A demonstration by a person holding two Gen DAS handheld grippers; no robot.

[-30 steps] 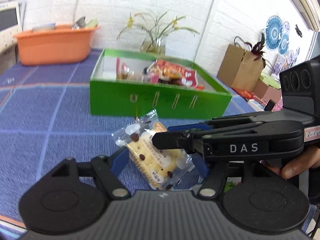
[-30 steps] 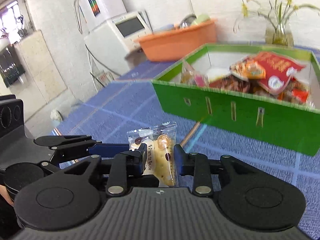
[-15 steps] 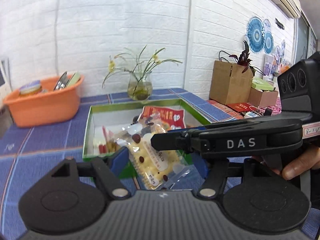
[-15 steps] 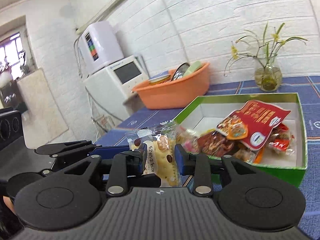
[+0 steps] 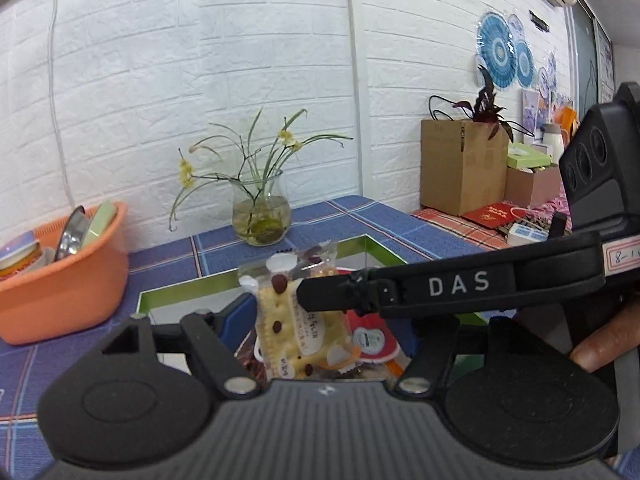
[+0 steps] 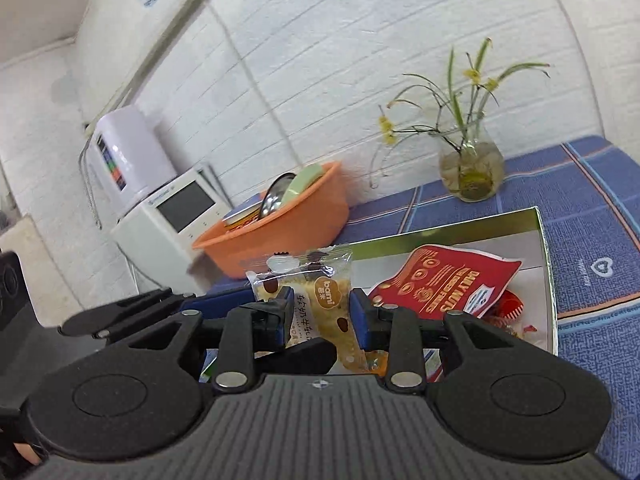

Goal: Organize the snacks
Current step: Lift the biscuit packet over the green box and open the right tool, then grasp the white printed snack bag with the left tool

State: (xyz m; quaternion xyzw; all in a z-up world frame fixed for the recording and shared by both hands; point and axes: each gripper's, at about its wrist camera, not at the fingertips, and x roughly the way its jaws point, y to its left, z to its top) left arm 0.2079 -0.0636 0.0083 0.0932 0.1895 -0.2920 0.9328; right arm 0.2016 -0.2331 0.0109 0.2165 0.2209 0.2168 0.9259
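Right gripper (image 6: 318,316): blue pads squeezed onto a clear-wrapped biscuit pack (image 6: 320,300), one pad on each side, so it's got a proper grip on it. In the left wrist view this gripper shows up as the black "DAS" bar (image 5: 452,286) cutting across from 3 o'clock.
Left gripper (image 5: 320,328): jaws spread wide. The biscuit pack (image 5: 296,320) sits in the gap between the fingers, but I can't tell if either finger touches it.
Biscuit pack: up in the air over the near end of the green box (image 6: 546,264), roughly upright, pale crackers with dark bits, "bami" logo on the wrapper.
Green box: white inside, already holding a red "Daily Nuts" bag (image 6: 444,284) plus a few smaller red and orange packets under it, towards 3 o'clock of the held pack.
In the way: the DAS bar covers the pack's right half in the left wrist view, and both grippers' black bodies hide the near part of the box.
Orange tub (image 6: 280,224): at 11 o'clock beyond the box, with a metal lid and a pale green thing poking out.
Glass vase (image 6: 472,172): thin green stems, small yellow flowers, at 1 o'clock on the blue checked cloth (image 6: 592,208).
White appliance (image 6: 168,216): has a screen, off at 10 o'clock by the brick wall.
Brown paper bag (image 5: 464,164): far off at 2 o'clock in the left wrist view, purple plant sticking out.
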